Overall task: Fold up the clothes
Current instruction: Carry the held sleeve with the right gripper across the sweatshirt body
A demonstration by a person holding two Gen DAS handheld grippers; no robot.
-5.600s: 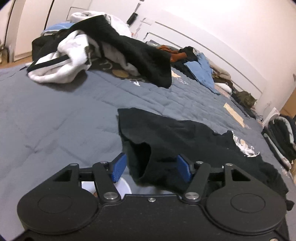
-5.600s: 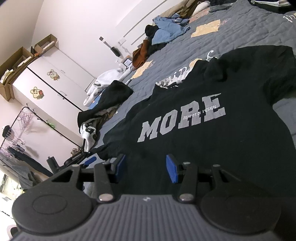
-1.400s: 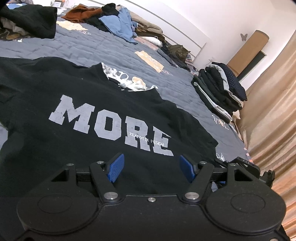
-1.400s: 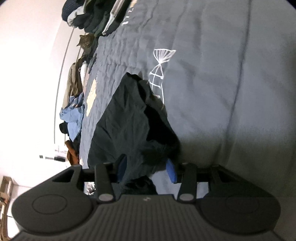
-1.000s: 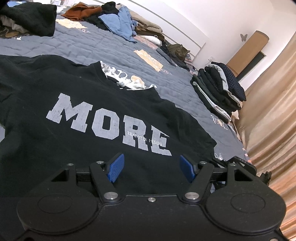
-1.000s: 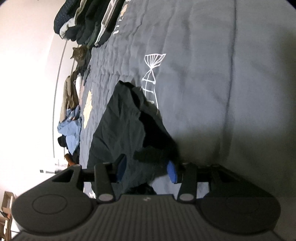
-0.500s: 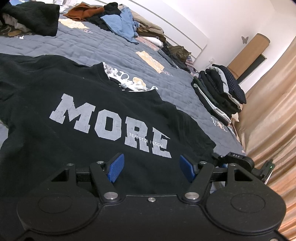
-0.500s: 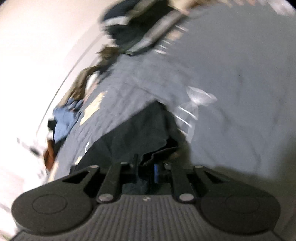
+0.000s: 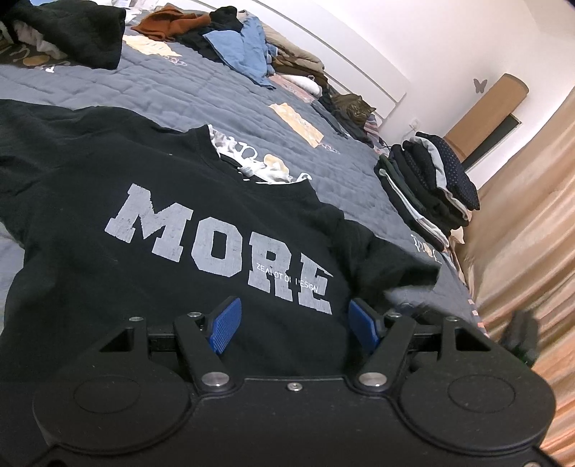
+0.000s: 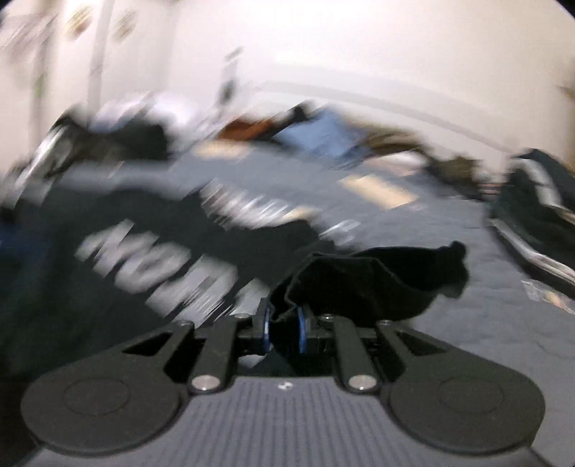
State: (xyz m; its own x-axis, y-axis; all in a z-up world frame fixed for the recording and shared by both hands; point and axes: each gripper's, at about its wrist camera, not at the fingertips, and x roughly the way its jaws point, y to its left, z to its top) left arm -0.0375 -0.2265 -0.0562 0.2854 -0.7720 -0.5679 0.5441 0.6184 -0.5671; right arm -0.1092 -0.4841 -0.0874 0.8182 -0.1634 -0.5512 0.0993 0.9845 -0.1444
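A black T-shirt [image 9: 151, 186] with grey "MORE" lettering lies face up on the grey quilted bed [image 9: 179, 86]. My left gripper [image 9: 294, 319] is open and empty, low over the shirt's lower front. My right gripper [image 10: 284, 325] is shut on the shirt's right sleeve [image 10: 377, 283], which is lifted off the bed and swung toward the shirt's body [image 10: 107, 258]. The right wrist view is blurred by motion. The right gripper shows as a dark blur at the far right of the left wrist view [image 9: 521, 337].
A stack of folded dark clothes [image 9: 427, 179] sits at the bed's right edge. Loose clothes lie along the far side: a blue garment [image 9: 244, 50], an orange one [image 9: 161, 25], a black one [image 9: 82, 32]. A cat [image 9: 354, 107] rests by the headboard. Beige curtains [image 9: 532, 222] hang at the right.
My right gripper closed on the right sleeve, lifted it and swung it fast toward the shirt's middle. My left gripper stayed open over the shirt, nearly still.
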